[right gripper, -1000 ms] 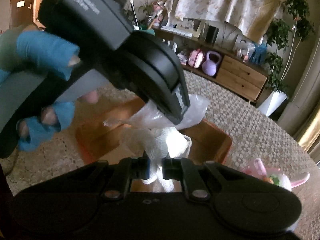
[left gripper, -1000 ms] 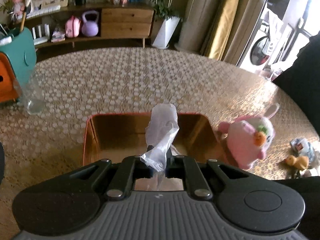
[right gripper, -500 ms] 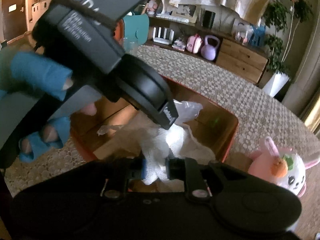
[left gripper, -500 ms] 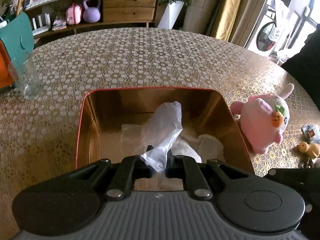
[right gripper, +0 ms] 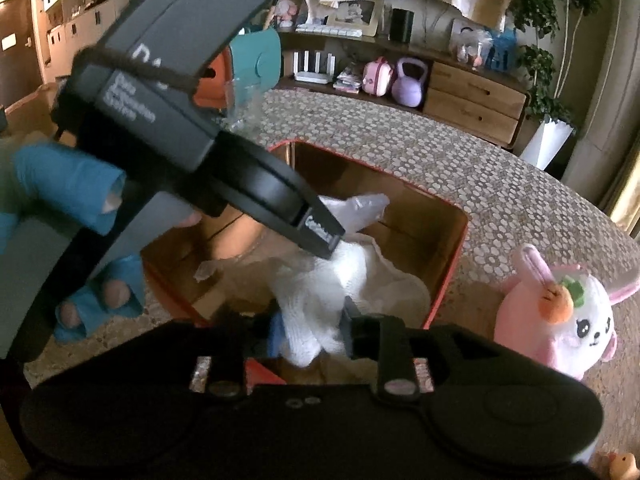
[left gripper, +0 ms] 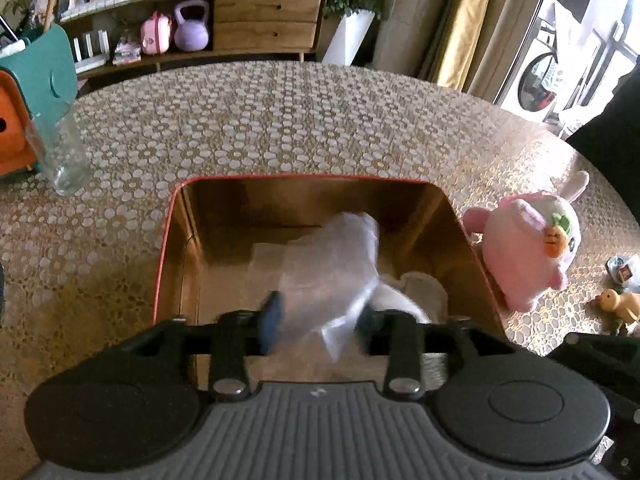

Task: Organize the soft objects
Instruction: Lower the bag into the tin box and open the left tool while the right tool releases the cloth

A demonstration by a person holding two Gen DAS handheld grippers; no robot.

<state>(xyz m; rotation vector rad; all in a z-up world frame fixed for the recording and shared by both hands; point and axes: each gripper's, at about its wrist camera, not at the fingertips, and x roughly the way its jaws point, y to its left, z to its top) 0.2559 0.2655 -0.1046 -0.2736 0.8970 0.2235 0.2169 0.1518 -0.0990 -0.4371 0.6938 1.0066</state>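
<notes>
A: What does the surface look like?

B: A round tabletop (left gripper: 280,120) under a gold cloth patterned with white flowers. Its far edge curves across the left wrist view. Behind it stands a wooden sideboard (left gripper: 264,20) with a purple kettlebell (left gripper: 191,26) and a small pink case (left gripper: 156,38) on its lower shelf, and a white planter (left gripper: 348,36) beside it. Yellow curtains (left gripper: 460,20) hang on the right.

A: And on the cloth?

B: An open, red-rimmed cardboard box (left gripper: 176,240) sits at the near edge. A clear glass (left gripper: 64,156) stands well left of it, by a teal and orange container (left gripper: 36,92). A pink rabbit plush (left gripper: 528,248) leans just beside the box's right wall, and a yellow toy duck (left gripper: 620,302) lies further right.

A: The grippers?

B: The left gripper (left gripper: 320,320) hangs over the box with its jaws spread wide; a crumpled clear plastic bag (left gripper: 336,264) lies between them, blurred, and seems loose rather than pinched. The right gripper (right gripper: 310,328) is also parted, with a white cloth (right gripper: 320,320) bunched between its fingers and trailing into the box; I cannot tell whether either pad touches it.

A: Open room?

B: The box's left half shows bare cardboard floor. The far half of the tabletop is open cloth. In the right wrist view, the left gripper (right gripper: 320,232) crosses low over the box, close above the cloth.
</notes>
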